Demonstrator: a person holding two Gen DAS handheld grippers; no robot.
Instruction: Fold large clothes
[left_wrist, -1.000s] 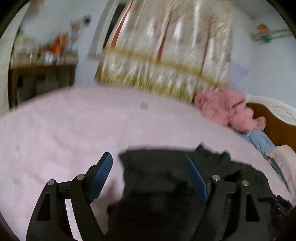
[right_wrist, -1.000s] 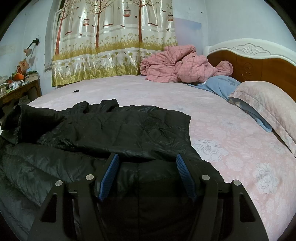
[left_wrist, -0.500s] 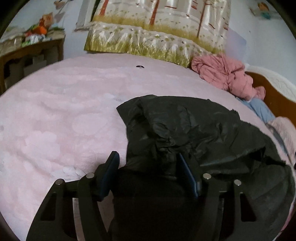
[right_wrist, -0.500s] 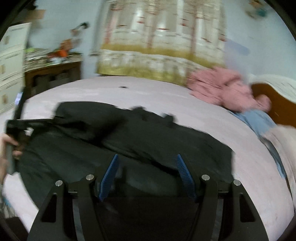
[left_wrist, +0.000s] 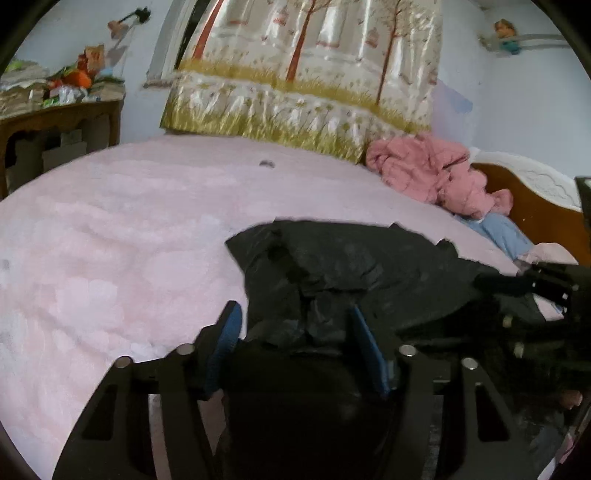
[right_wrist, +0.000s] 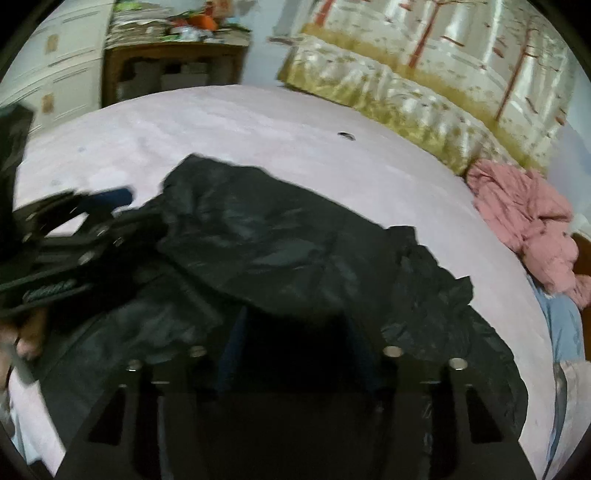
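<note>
One black jacket (left_wrist: 351, 266) lies on one bed (left_wrist: 110, 229) with a pink floral cover. Two tools are in view: the left tool (left_wrist: 295, 343) and the right tool (right_wrist: 295, 347), each with two blue-padded fingers. One crumpled pink garment (left_wrist: 436, 173) sits at the far side of the bed, with one pale blue piece of cloth (left_wrist: 498, 232) just beside it. One tree-patterned curtain (left_wrist: 306, 66) hangs behind. One wooden table (left_wrist: 59, 125) stands against the wall, and one small dark object (left_wrist: 266, 163) lies on the bed cover.
</note>
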